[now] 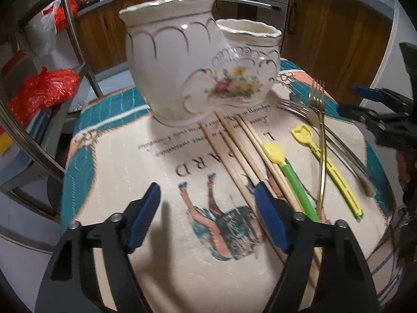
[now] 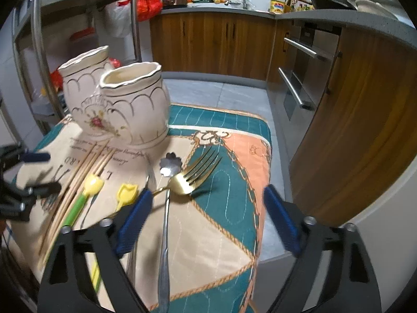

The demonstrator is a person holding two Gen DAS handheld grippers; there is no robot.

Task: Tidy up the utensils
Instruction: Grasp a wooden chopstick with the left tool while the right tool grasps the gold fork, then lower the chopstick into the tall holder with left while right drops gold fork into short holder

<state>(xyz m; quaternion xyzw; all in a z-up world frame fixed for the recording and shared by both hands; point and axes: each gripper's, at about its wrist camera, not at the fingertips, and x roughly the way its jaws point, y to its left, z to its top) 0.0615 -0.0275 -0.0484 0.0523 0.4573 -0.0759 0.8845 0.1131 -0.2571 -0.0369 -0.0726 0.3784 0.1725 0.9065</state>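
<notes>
Gold fork (image 2: 194, 173) lies across silver spoon (image 2: 166, 182).

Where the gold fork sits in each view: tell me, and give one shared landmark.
Left wrist view: gold fork lies right of centre, tines toward the ceramic holder, crossing the yellow shovel pick.
Right wrist view: gold fork at centre, just ahead of the right gripper.
Shared landmark: the ceramic holder.
</notes>
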